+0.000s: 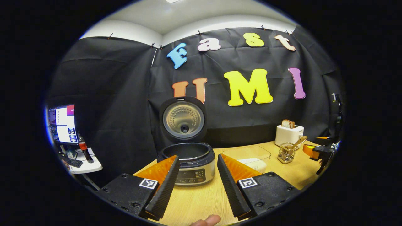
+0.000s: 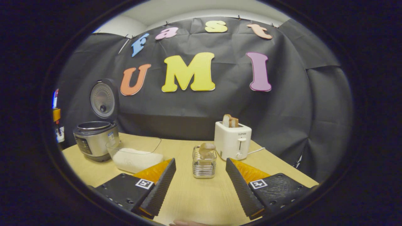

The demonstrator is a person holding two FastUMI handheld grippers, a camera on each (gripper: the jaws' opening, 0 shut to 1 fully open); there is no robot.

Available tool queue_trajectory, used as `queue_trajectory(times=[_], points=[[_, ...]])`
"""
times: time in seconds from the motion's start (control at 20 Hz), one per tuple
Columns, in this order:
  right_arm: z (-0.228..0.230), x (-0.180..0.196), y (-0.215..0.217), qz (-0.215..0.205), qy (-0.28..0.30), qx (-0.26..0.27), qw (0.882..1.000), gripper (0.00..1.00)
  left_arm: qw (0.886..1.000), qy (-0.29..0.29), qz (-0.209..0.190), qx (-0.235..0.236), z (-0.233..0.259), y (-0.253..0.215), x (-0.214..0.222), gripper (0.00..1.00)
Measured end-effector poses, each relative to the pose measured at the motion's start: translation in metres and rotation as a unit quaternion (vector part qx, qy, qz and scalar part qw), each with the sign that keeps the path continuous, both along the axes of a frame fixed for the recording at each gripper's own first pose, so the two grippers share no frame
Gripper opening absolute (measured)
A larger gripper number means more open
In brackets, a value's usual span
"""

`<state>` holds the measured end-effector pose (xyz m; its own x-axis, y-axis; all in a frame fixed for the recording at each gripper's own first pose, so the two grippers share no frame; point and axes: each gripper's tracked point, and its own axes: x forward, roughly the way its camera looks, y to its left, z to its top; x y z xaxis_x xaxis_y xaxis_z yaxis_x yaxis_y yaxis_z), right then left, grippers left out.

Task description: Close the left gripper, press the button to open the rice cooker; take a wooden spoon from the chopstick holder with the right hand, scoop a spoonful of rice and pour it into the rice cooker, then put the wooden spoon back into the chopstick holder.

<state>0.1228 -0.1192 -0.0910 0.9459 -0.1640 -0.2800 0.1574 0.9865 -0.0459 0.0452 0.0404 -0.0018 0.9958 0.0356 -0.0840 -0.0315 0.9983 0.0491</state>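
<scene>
Now the silver round rice cooker [image 1: 194, 164] stands with its black lid [image 1: 183, 119] up, so the step in hand is, as I judge, to take the wooden spoon [image 2: 206, 150] out of the small metal wire chopstick holder [image 2: 203, 166]. The right gripper [image 2: 201, 188] is spread wide and holds nothing; the holder lies straight ahead between its fingers, near but apart. To do this well, I would go forward on this line, close on the spoon's broad top and lift straight up, so that the light holder does not tip. The left gripper [image 1: 195, 185] is also released and empty, facing the cooker. The clear plastic box of white rice [image 2: 135, 155] sits just beside the cooker. The pale wood desk [image 2: 201, 201] also carries a white toaster with bread slices [image 2: 233, 139], just beside the holder. Black cloth closes the booth, and a lit monitor [image 1: 62, 124] stands on a side table.
</scene>
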Motion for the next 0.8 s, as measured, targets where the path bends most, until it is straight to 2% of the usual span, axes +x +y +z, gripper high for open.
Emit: queue_trajectory(times=[0.1, 0.15, 0.2, 0.3, 0.35, 0.4, 0.45, 0.5, 0.55, 0.6, 0.65, 0.8], points=[[-0.01, 0.016, -0.003, -0.005, 0.012, 0.002, 1.0, 0.95, 1.0, -0.001, -0.001, -0.012, -0.003, 0.002, -0.008, 0.79], [-0.017, 0.026, -0.005, -0.011, 0.018, 0.001, 1.0, 0.96, 1.0, 0.001, -0.006, -0.02, -0.006, 0.001, -0.011, 0.86], [-0.021, 0.035, -0.009, -0.018, 0.022, -0.002, 1.0, 0.96, 1.0, 0.003, -0.011, -0.029, -0.011, 0.0, -0.013, 0.78], [-0.029, 0.053, -0.015, -0.03, 0.023, -0.005, 0.999, 0.95, 0.999, 0.003, -0.018, -0.036, -0.014, 0.0, -0.014, 0.79], [-0.035, 0.063, -0.017, -0.032, 0.026, -0.006, 0.999, 0.95, 0.999, 0.005, -0.024, -0.037, -0.016, -0.002, -0.014, 0.81], [-0.039, 0.073, -0.02, -0.035, 0.028, -0.008, 0.999, 0.95, 0.999, 0.008, -0.03, -0.038, -0.02, -0.004, -0.014, 0.89], [-0.045, 0.083, -0.025, -0.045, 0.032, -0.014, 0.998, 0.95, 0.999, 0.015, -0.035, -0.038, -0.026, -0.006, -0.014, 0.92], [-0.047, 0.092, -0.031, -0.055, 0.033, -0.018, 0.998, 0.92, 0.998, 0.021, -0.038, -0.038, -0.029, -0.007, -0.012, 0.94], [-0.046, 0.1, -0.033, -0.061, 0.027, -0.017, 0.998, 0.9, 0.998, 0.026, -0.038, -0.033, -0.032, -0.007, -0.011, 0.85], [-0.045, 0.109, -0.033, -0.062, 0.022, -0.014, 0.998, 0.84, 0.999, 0.027, -0.037, -0.026, -0.034, -0.006, -0.01, 0.94], [-0.046, 0.115, -0.032, -0.058, 0.022, -0.012, 0.998, 0.83, 0.999, 0.027, -0.035, -0.018, -0.035, -0.005, -0.008, 0.94], [-0.055, 0.132, -0.032, -0.05, 0.032, -0.014, 0.998, 0.71, 0.999, 0.034, -0.023, 0.001, -0.044, 0.001, -0.005, 0.94]])
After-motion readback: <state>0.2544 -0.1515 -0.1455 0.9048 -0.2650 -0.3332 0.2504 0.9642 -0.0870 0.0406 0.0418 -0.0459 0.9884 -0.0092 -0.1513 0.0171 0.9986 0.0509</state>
